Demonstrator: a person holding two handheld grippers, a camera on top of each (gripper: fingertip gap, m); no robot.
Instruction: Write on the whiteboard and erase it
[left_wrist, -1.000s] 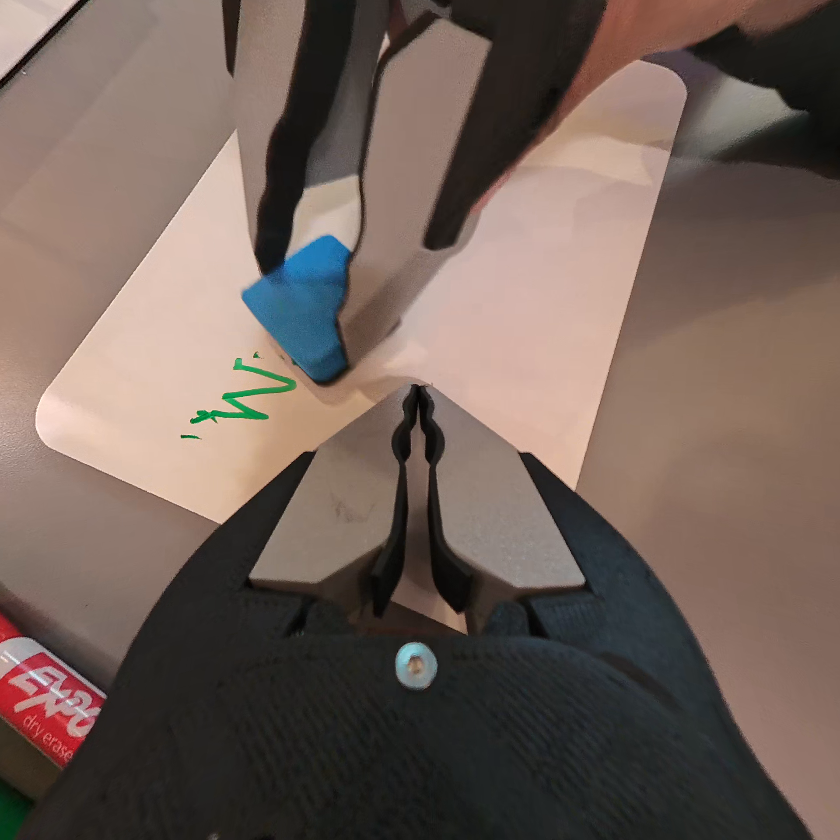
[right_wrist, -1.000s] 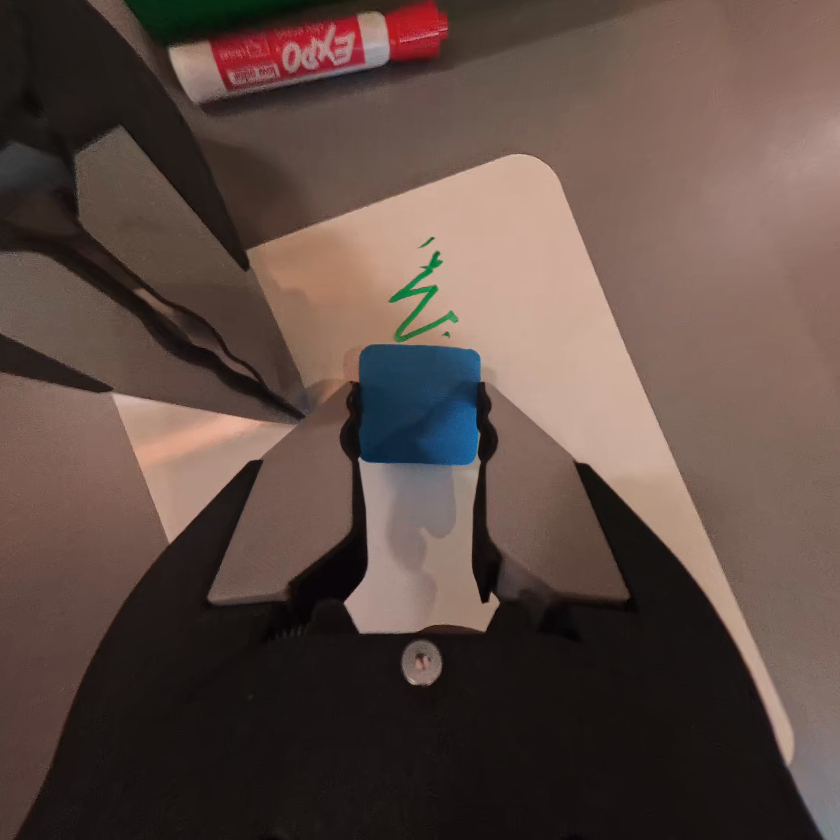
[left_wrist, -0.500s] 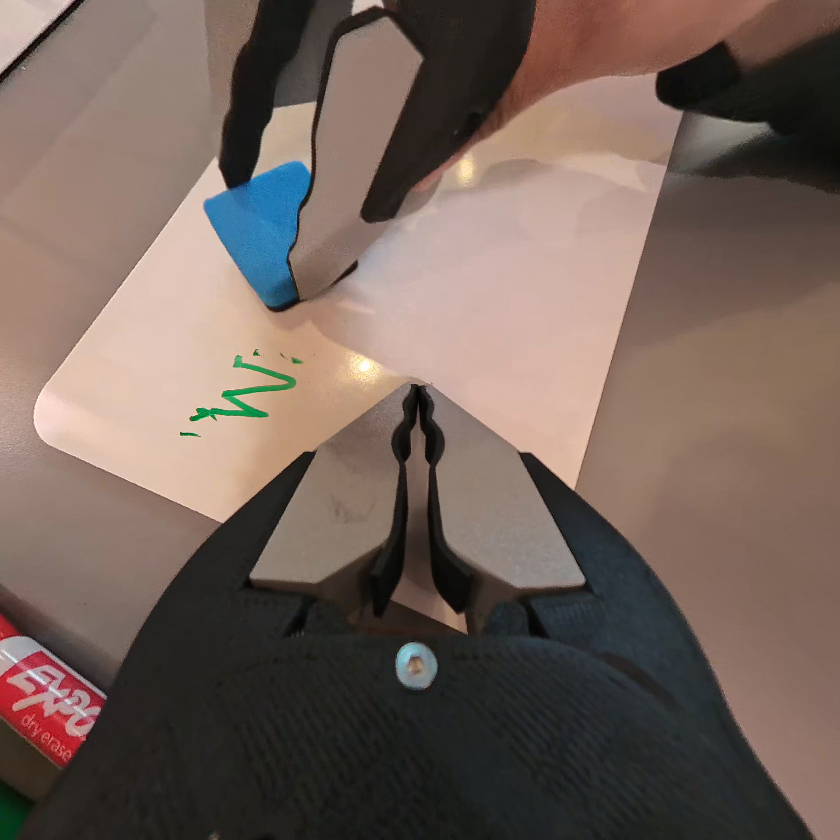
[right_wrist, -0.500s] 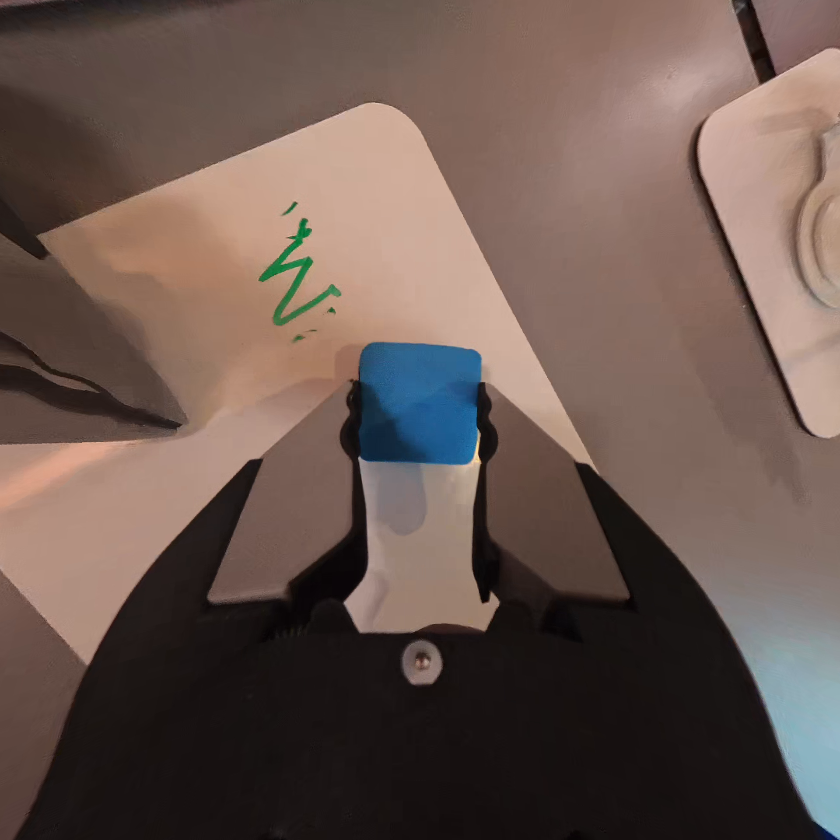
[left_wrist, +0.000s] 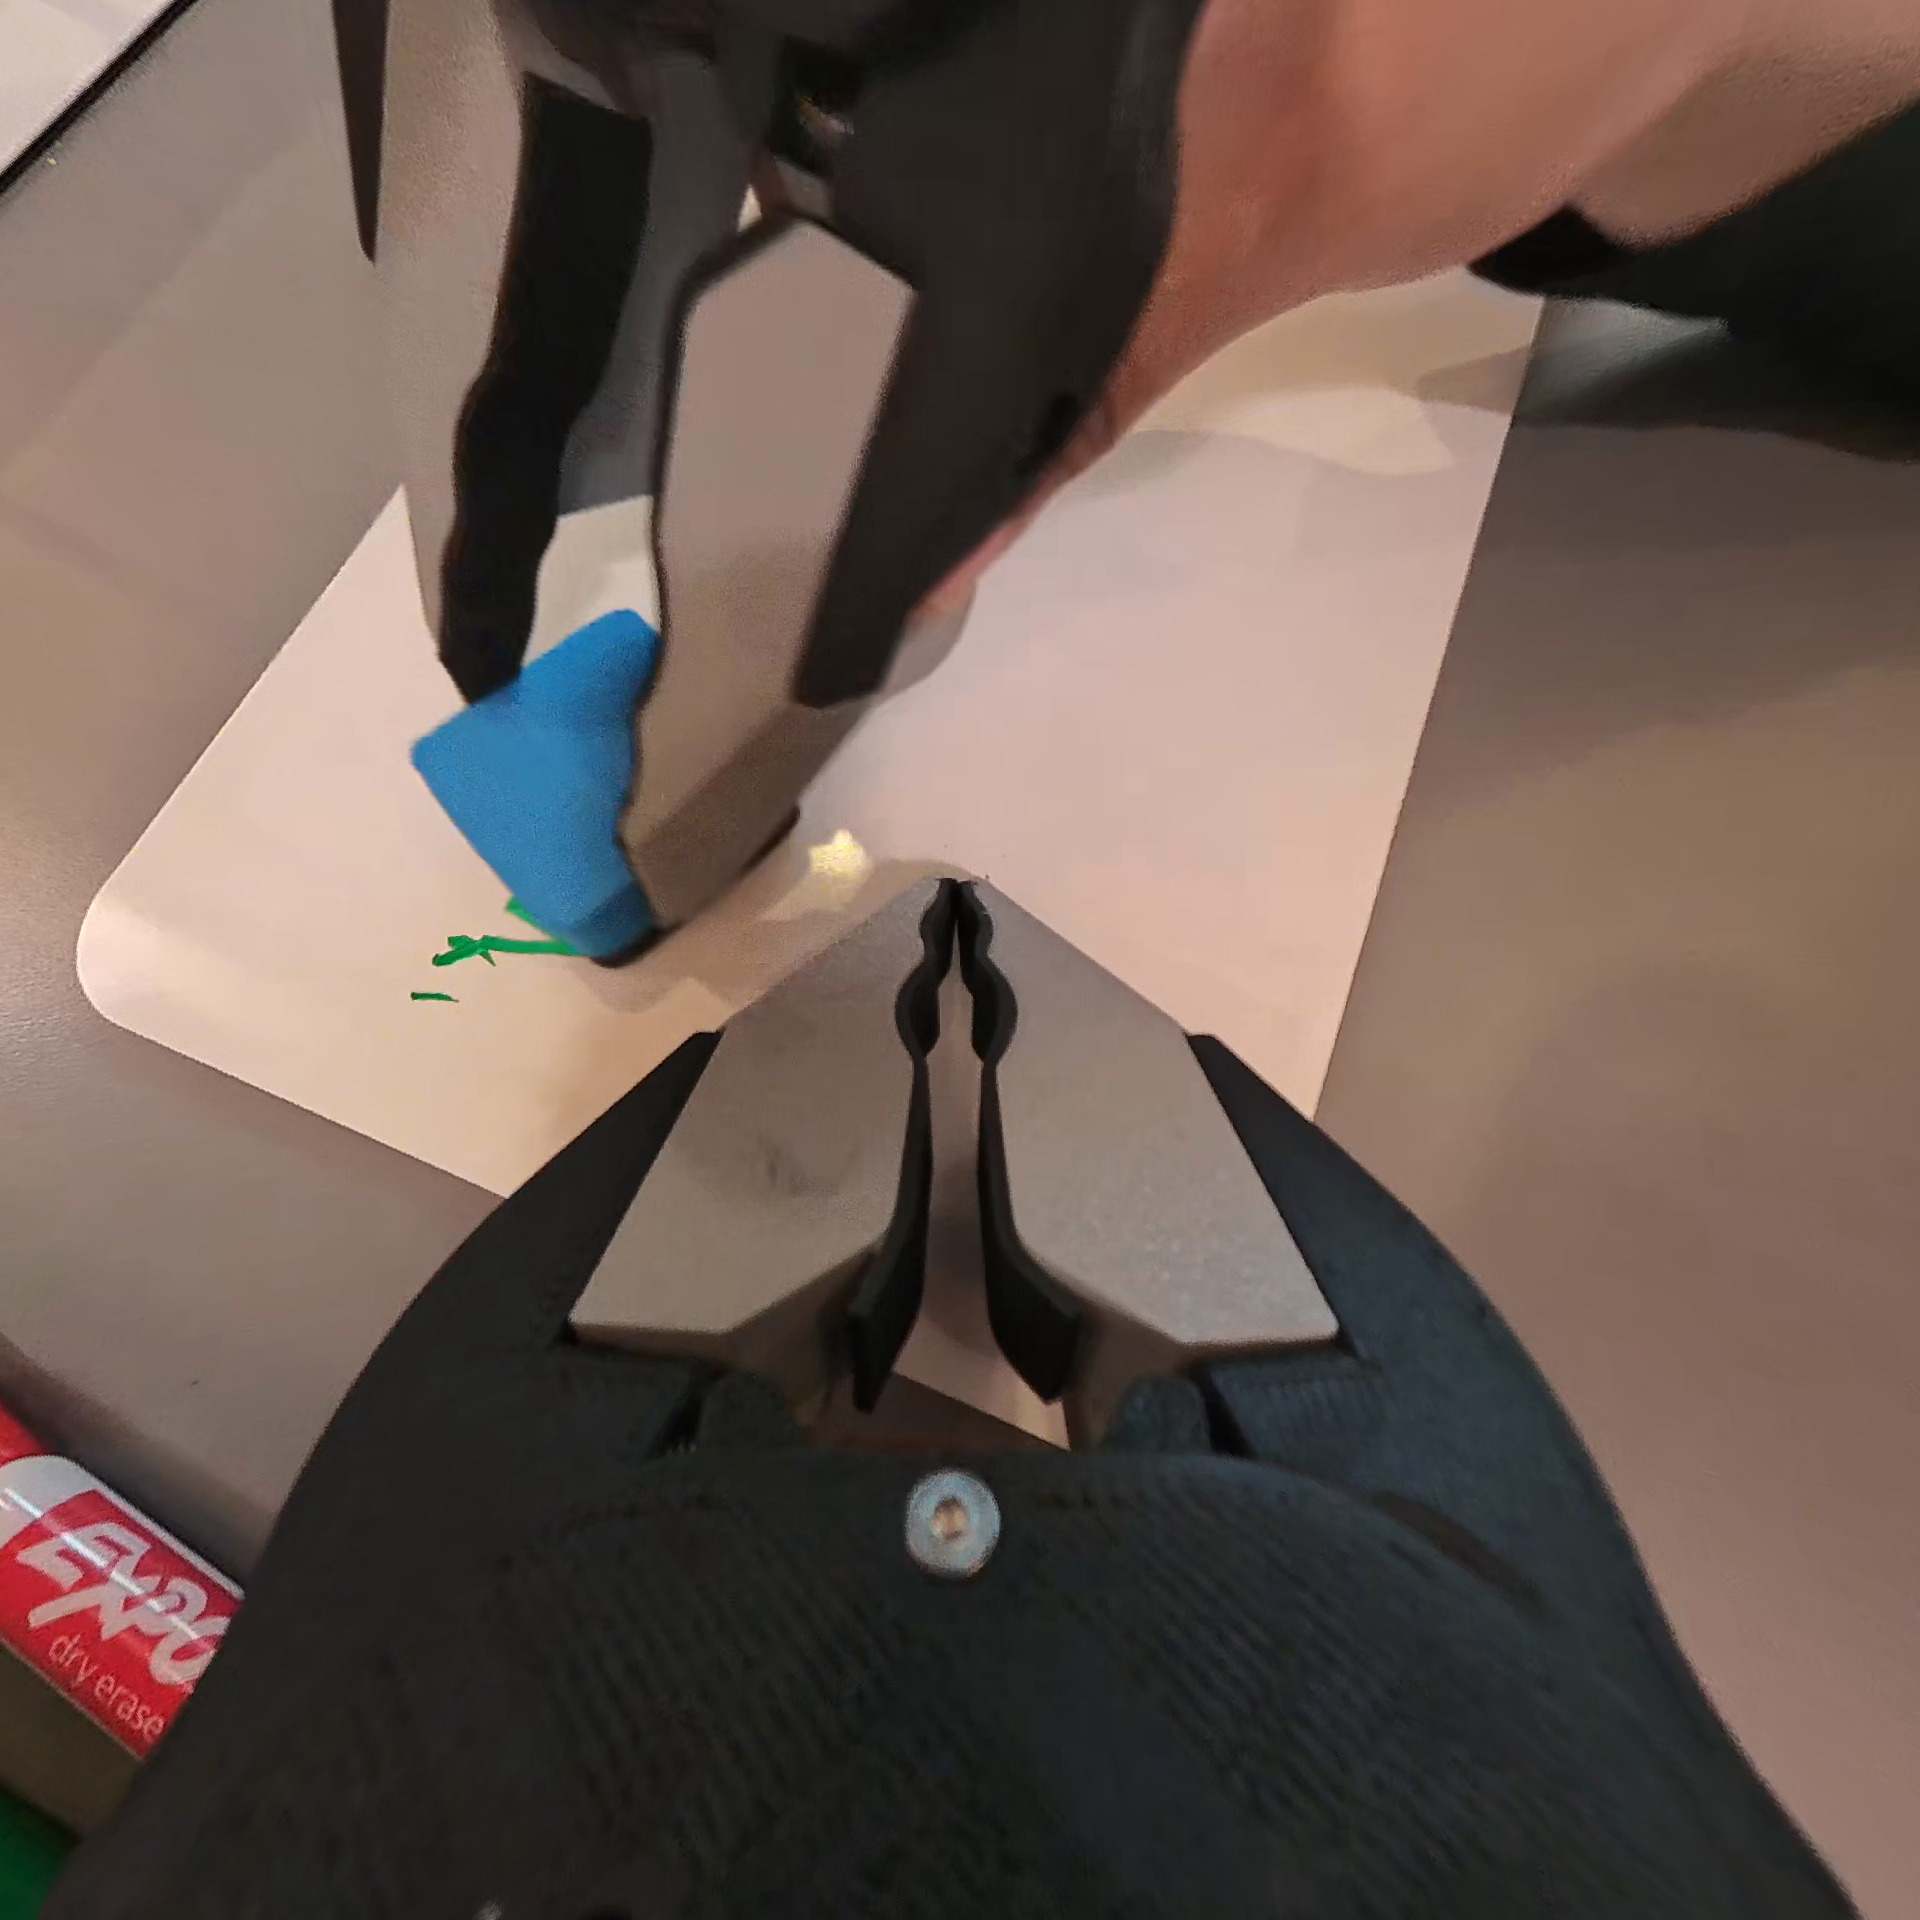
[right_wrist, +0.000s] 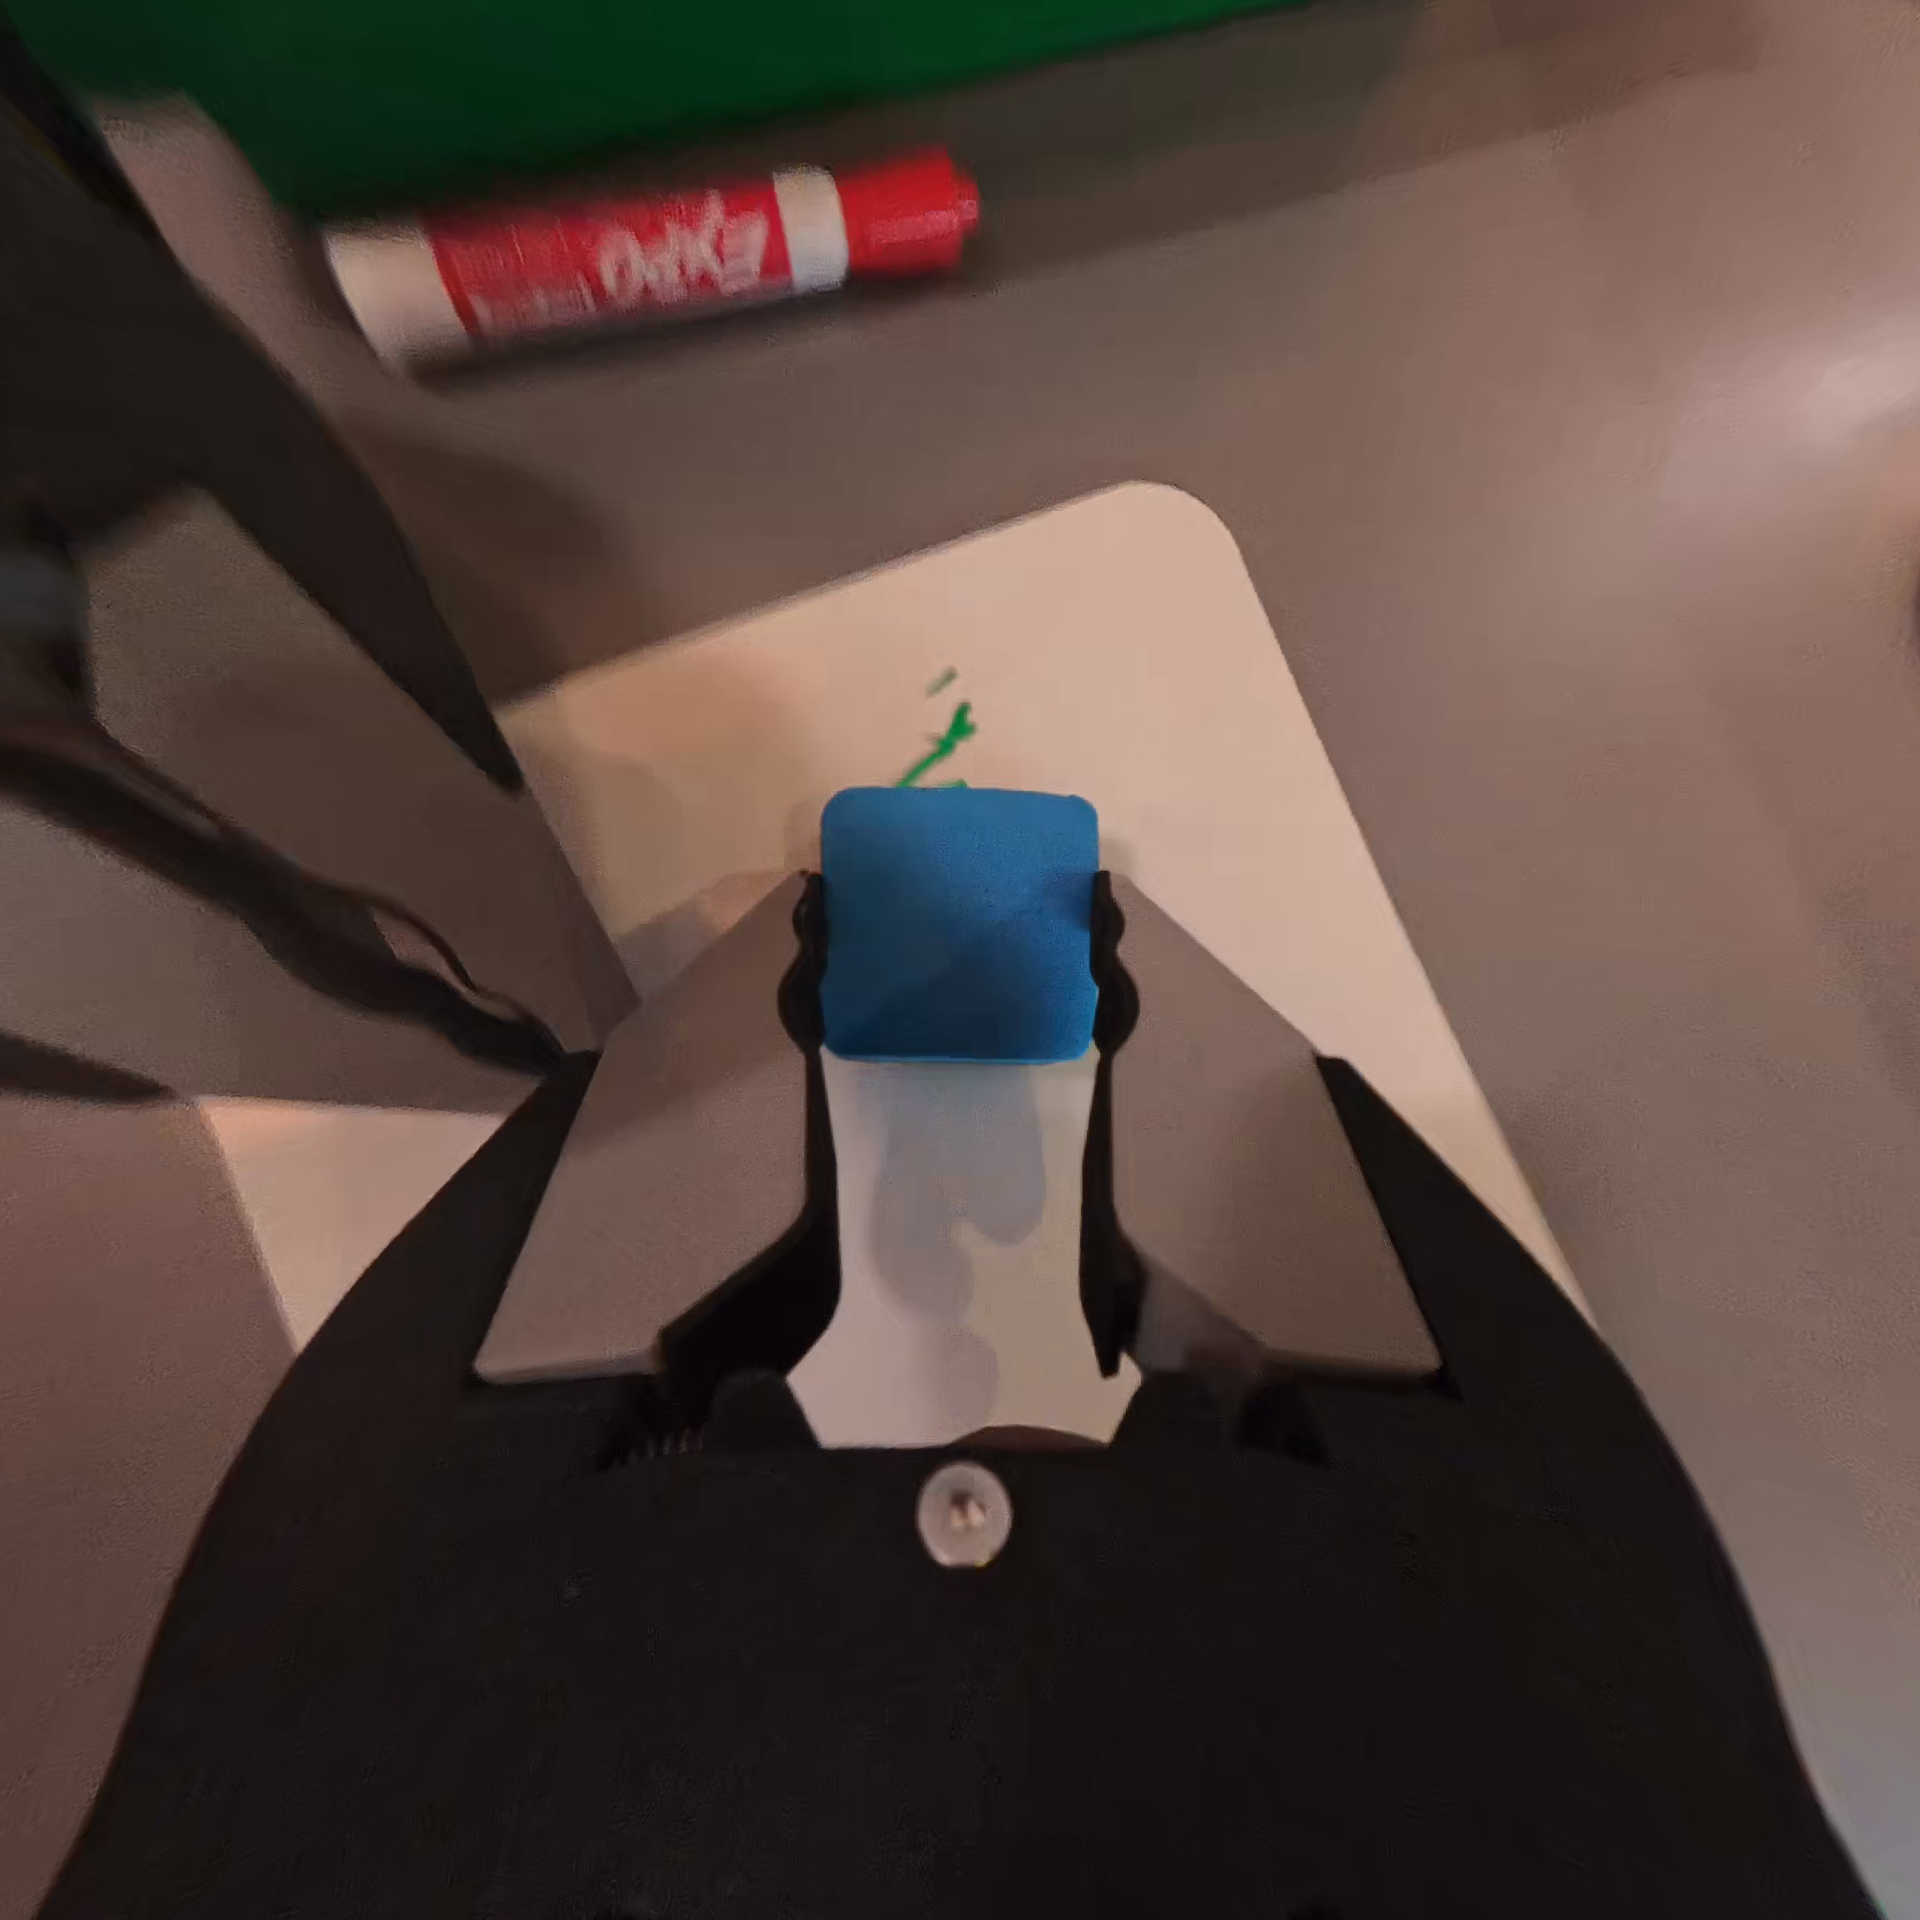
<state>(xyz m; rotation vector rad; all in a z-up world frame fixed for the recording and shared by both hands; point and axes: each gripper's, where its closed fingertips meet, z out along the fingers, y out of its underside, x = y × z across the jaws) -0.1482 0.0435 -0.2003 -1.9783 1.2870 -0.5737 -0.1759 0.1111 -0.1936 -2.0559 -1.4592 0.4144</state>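
Your right hand-held gripper (right_wrist: 956, 940), clamped on the blue eraser (right_wrist: 958, 935), has swept back over the green marks (left_wrist: 488, 951); little remains ahead. Left hand-held gripper (left_wrist: 954, 896) stays pinched together.

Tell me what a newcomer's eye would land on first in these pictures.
First, the bright blue eraser, pinched in the right gripper and pressed onto the white whiteboard, partly covering the green scribble. Next, the red marker lying on the grey table beyond the board. The left gripper rests shut and empty at the board's near edge.
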